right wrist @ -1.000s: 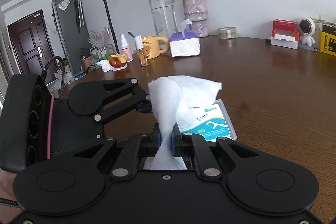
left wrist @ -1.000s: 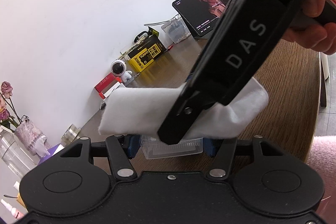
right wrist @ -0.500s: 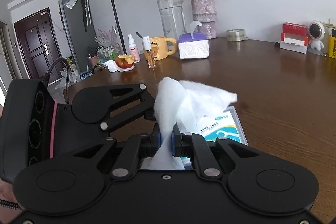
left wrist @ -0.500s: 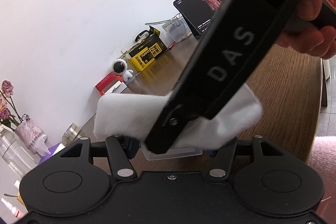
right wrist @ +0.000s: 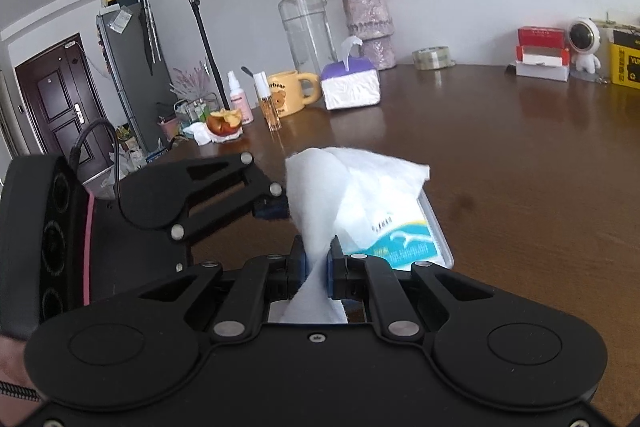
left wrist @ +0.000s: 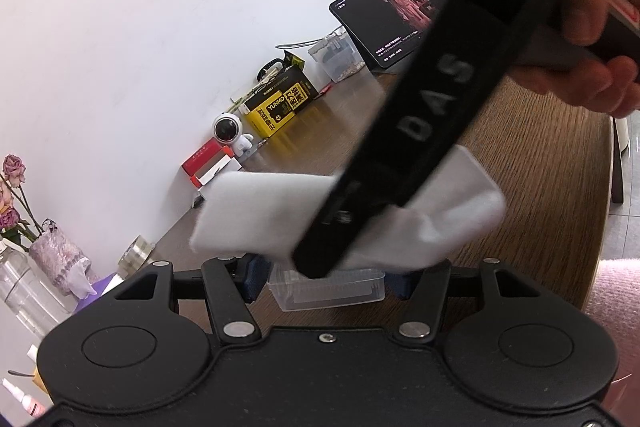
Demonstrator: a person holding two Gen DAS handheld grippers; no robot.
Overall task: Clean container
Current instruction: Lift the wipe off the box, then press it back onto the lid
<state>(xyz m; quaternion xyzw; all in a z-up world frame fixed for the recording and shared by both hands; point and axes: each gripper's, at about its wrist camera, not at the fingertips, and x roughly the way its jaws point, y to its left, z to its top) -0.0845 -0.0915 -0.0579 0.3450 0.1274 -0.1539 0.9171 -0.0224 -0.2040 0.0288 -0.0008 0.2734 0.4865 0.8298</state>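
Observation:
A small clear plastic container (left wrist: 326, 289) with a blue and white label on its lid (right wrist: 404, 247) is held between my left gripper's fingers (left wrist: 326, 279), which are shut on it. My right gripper (right wrist: 316, 263) is shut on a white cloth wipe (right wrist: 352, 183). The wipe lies over the top of the container. In the left wrist view the wipe (left wrist: 256, 219) drapes across the container and the right gripper's black body (left wrist: 420, 131) crosses in front of it. In the right wrist view the left gripper (right wrist: 224, 195) sits to the left of the wipe.
Brown wooden table (right wrist: 520, 155). Along the wall stand a tissue box (right wrist: 352, 85), yellow mug (right wrist: 290, 97), vase of roses (right wrist: 366, 23), water jug (right wrist: 306, 23), tape roll (right wrist: 432, 57), red box (right wrist: 542, 51), astronaut figure (right wrist: 584, 43), yellow box (left wrist: 280, 103) and tablet (left wrist: 396, 15). Bitten apple (right wrist: 224, 121) at left.
My right gripper has shifted the wipe over the container's lid, so the wipe now spreads further to the right. The left gripper still grips the container.

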